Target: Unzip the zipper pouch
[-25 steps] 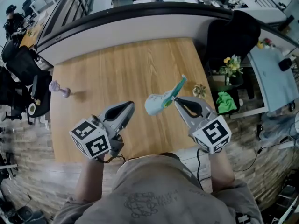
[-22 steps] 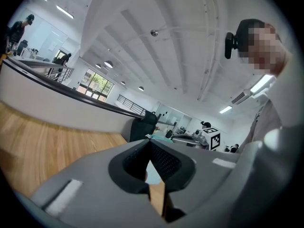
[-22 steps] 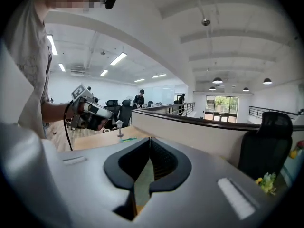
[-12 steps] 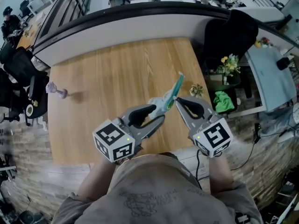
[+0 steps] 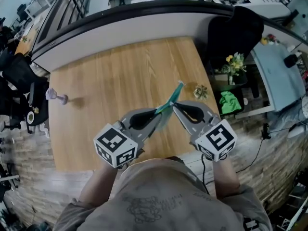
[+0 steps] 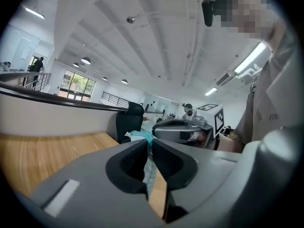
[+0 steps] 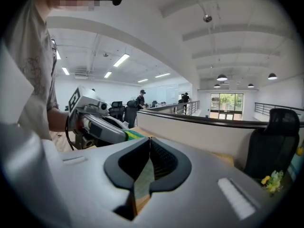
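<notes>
Left gripper (image 5: 160, 111) and right gripper (image 5: 174, 105) meet tip to tip in my head view, holding the teal zipper pouch (image 5: 176, 90) up above the wooden table (image 5: 96, 81). Left gripper view: my jaws have just been closing and now pinch the pouch's fabric. Right gripper view: my jaws are clamped tight on its edge.

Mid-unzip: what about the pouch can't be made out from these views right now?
- Zipper pull: not visible in any view; in the head view the pouch is too small.
- Left gripper view: the left gripper covers most of the pouch; its jaws have just been closing with fabric between them.
- Right gripper view: only a strip shows inside the shut right gripper.
- Whether the pouch is open at all: cannot tell.
</notes>
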Motion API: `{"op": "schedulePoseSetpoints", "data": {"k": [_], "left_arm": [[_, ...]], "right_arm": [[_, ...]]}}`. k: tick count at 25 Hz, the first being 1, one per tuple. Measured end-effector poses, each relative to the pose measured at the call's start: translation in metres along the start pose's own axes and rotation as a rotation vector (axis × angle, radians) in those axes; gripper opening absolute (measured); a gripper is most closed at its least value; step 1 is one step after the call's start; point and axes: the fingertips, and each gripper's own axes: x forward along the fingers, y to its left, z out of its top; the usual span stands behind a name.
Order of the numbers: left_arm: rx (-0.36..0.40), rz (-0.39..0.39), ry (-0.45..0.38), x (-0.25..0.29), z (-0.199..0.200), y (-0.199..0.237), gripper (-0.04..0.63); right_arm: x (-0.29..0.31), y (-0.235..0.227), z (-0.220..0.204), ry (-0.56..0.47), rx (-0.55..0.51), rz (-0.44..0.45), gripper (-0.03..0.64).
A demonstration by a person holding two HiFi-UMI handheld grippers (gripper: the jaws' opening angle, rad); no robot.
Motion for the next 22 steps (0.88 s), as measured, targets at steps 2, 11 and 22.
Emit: {"op": "schedulePoseSetpoints", "data": {"k": [2, 11, 22], "left_arm": [[-0.001, -0.001, 0.001, -0.004, 0.001, 0.003, 0.032], [-0.034, 0.068, -0.014, -0.047, 0.003, 0.038, 0.032], [-0.035, 0.106, -0.066, -0.052, 0.016, 0.04, 0.032]], "right_arm": [[-0.002, -0.017, -0.006, 0.017, 0.018, -0.053, 0.012], [-0.011, -0.062, -0.022, 0.049, 0.071, -0.164, 0.014], [-0.001, -0.059, -0.026, 0.035, 0.151, -0.161, 0.018]]}}
